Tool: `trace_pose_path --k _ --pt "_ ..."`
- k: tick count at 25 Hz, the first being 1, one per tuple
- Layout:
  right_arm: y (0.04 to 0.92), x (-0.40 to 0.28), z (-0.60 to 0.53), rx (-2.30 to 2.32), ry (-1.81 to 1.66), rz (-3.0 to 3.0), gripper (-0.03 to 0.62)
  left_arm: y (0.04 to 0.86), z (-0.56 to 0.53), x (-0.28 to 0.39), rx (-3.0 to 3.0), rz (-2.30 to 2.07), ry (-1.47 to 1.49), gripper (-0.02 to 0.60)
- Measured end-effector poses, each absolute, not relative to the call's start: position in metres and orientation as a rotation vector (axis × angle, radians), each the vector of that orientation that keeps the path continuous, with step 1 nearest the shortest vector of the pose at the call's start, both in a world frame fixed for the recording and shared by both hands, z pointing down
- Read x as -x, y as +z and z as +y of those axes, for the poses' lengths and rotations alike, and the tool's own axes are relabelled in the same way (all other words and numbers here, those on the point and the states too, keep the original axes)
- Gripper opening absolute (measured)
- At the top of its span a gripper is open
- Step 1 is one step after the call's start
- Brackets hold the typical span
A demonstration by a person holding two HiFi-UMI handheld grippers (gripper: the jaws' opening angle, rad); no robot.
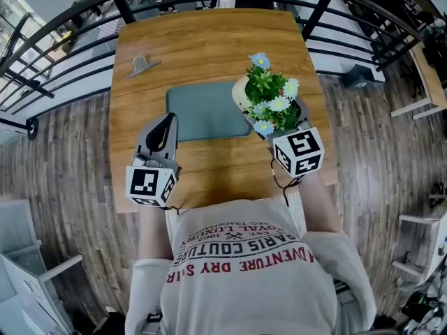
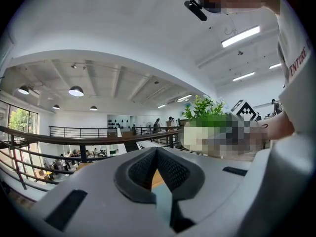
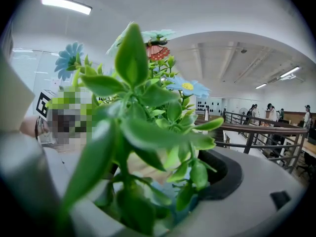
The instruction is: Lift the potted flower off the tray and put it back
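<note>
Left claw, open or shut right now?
Shut. The left gripper view shows the left claw with its jaws meeting at the tips, nothing between them.

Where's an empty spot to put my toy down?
The tray is mostly bare, between the left gripper and the potted flower. The table's far end, right of the clip, is bare too. The tray's right edge is crowded.

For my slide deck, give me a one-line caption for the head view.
Right claw grips the potted flower at the green tray's right edge; left claw shut.
</note>
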State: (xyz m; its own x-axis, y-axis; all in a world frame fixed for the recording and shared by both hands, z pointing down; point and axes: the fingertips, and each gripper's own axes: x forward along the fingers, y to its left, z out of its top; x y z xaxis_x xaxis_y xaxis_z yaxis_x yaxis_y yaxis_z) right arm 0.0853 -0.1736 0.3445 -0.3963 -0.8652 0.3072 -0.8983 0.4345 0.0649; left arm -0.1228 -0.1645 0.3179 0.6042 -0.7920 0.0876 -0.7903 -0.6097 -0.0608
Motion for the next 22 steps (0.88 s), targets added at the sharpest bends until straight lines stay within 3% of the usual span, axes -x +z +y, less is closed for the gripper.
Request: trace_pose_path --k 10,22 --pt "0.376 -0.069 -0.189 -1.448 0.22 -2.408 0.482 0.329 -0.163 0.134 2.796 1.416 -0.196 0.012" --pt "0.443 -0.003 -0.234 -1.111 0.16 -2.47 0.482 0.354 -0.174 0.152 2.815 1.44 -0.225 0.012"
